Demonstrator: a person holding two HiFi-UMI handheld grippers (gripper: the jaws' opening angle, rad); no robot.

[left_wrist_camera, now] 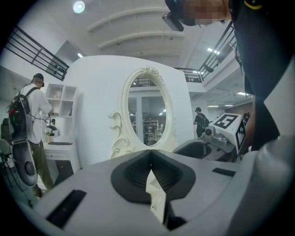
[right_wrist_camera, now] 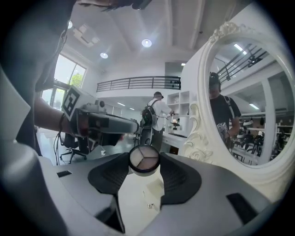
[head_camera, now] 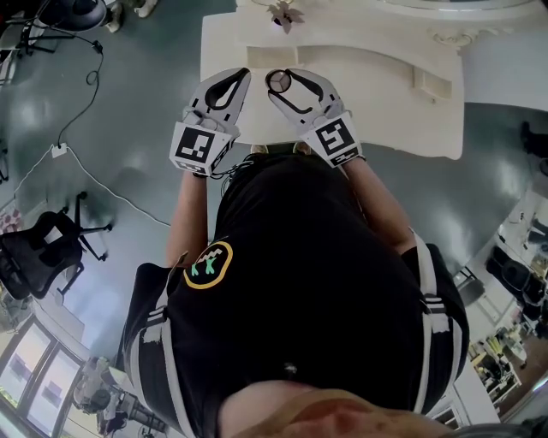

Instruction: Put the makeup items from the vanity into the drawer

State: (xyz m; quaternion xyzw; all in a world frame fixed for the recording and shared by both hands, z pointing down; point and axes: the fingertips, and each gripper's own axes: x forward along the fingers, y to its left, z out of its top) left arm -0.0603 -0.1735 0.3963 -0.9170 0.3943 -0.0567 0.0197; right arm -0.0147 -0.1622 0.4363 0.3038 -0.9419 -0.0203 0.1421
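My right gripper (head_camera: 286, 84) is shut on a small round eyeshadow compact (head_camera: 279, 81), held over the near edge of the white vanity (head_camera: 385, 60). In the right gripper view the compact (right_wrist_camera: 144, 159) shows three pale shades in a dark rim, pinched between the black pads (right_wrist_camera: 177, 177) of that gripper (right_wrist_camera: 144, 167). My left gripper (head_camera: 241, 77) hangs beside it to the left, shut with nothing in it. In the left gripper view its tips (left_wrist_camera: 150, 154) meet in front of the oval mirror (left_wrist_camera: 147, 115), and the right gripper (left_wrist_camera: 221, 133) shows at the right.
A small ornament (head_camera: 282, 13) stands at the vanity's back. A black office chair (head_camera: 51, 248) and a cable (head_camera: 86, 111) lie on the grey floor at left. A person with a backpack (left_wrist_camera: 27, 120) stands by white shelves (left_wrist_camera: 62, 99).
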